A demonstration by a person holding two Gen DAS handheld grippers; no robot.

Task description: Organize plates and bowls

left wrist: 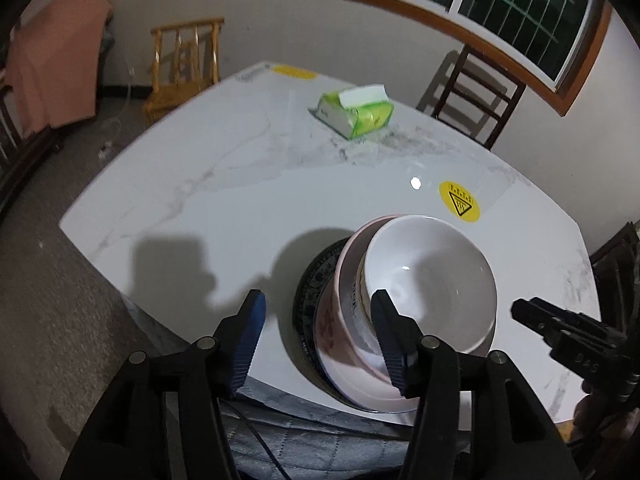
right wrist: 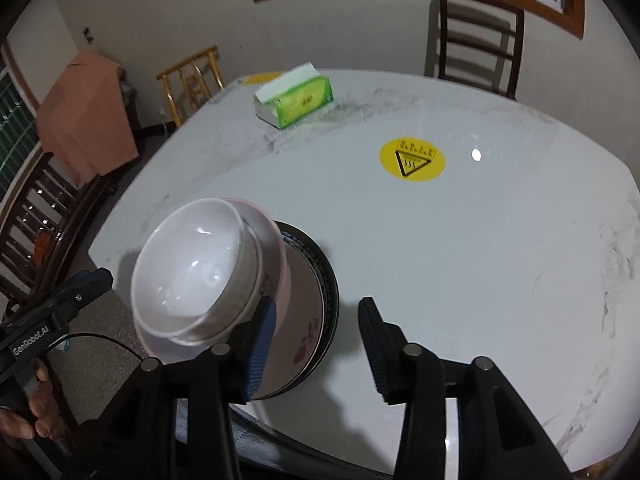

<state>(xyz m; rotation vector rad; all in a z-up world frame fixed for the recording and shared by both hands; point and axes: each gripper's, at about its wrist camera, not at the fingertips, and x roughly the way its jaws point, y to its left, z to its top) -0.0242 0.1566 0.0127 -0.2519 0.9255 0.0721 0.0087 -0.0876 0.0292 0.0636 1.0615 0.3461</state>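
Observation:
A white bowl (left wrist: 430, 280) sits nested in a pink flowered bowl (left wrist: 344, 344), which rests on a dark-rimmed plate (left wrist: 306, 308) near the marble table's front edge. The same stack shows in the right wrist view: white bowl (right wrist: 192, 264), pink bowl (right wrist: 292, 320), plate (right wrist: 330, 292). My left gripper (left wrist: 318, 344) is open and empty, just in front of the stack's left side. My right gripper (right wrist: 318, 344) is open and empty, in front of the stack's right side. The right gripper also shows at the right edge of the left wrist view (left wrist: 560, 332).
A green tissue pack (left wrist: 354, 110) lies at the far side of the table (left wrist: 200, 200). A yellow warning sticker (right wrist: 412, 159) is on the tabletop. Wooden chairs (left wrist: 476, 96) stand around the table. A pink cloth (right wrist: 84, 116) hangs over a chair at left.

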